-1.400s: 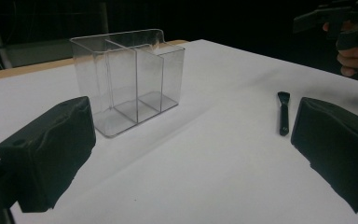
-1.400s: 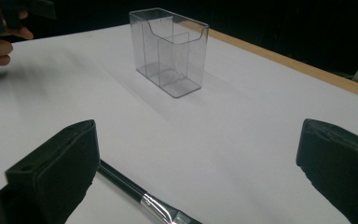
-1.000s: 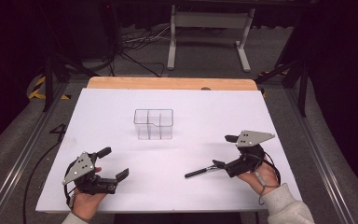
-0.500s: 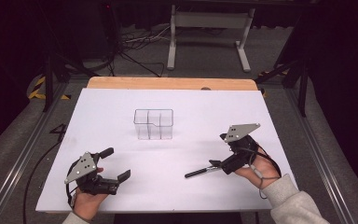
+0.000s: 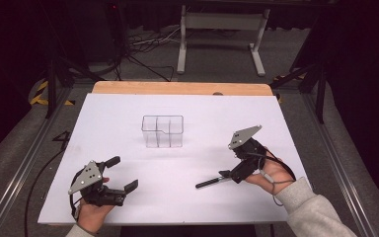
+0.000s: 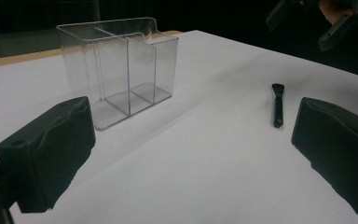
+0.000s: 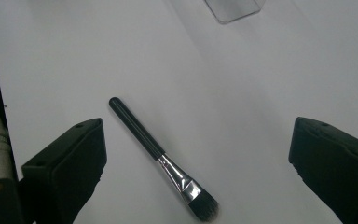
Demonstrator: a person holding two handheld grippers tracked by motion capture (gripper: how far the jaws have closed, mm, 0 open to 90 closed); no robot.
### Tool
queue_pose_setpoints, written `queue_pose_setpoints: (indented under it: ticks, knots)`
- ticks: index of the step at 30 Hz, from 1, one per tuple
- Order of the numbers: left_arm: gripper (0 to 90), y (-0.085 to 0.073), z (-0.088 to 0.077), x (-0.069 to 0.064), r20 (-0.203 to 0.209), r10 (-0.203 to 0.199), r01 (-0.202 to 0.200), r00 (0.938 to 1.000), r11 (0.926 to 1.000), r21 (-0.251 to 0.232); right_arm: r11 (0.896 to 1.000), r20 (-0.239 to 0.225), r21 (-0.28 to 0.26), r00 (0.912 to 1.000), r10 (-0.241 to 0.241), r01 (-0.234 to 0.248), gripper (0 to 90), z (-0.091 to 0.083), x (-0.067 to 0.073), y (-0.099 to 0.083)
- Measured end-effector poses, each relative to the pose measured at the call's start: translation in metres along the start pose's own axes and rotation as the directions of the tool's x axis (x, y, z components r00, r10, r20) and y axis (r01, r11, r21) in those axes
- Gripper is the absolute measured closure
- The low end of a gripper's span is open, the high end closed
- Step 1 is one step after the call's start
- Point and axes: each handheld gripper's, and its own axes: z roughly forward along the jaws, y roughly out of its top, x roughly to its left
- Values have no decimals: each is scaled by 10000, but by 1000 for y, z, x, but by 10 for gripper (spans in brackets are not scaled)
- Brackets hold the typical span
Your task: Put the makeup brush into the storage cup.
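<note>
Right gripper [image 5: 229, 174] hovers above the slim black-handled makeup brush [image 7: 161, 158] lying flat on the white table [image 5: 128, 113], jaws wide apart; its own view reveals the silver ferrule. Left gripper [image 5: 123, 173] gapes too, facing the clear three-compartment acrylic organiser [image 6: 119, 70].

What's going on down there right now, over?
Right gripper open above the makeup brush. Left gripper open, idle. Clear organizer empty. Path clear.

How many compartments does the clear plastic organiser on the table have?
3. The clear plastic organiser has a long compartment along one side, and two smaller compartments side by side: a nearer one and a farther one. All look empty.
</note>
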Motion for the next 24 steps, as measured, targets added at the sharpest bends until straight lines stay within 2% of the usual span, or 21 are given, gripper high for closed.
queue_pose_setpoints:
  ticks: [10, 24]
  knots:
    - [2, 0, 1, -1, 67, -93, 92, 9999, 10000, 33, 9972, -279, 736, 9995, -147, 167, 50, 8, -1, 7]
    - [2, 0, 1, 0, 66, -112, 112, 9999, 9999, 70, 9855, -545, 1619, 9976, -425, 508, 80, 27, 3, 11]
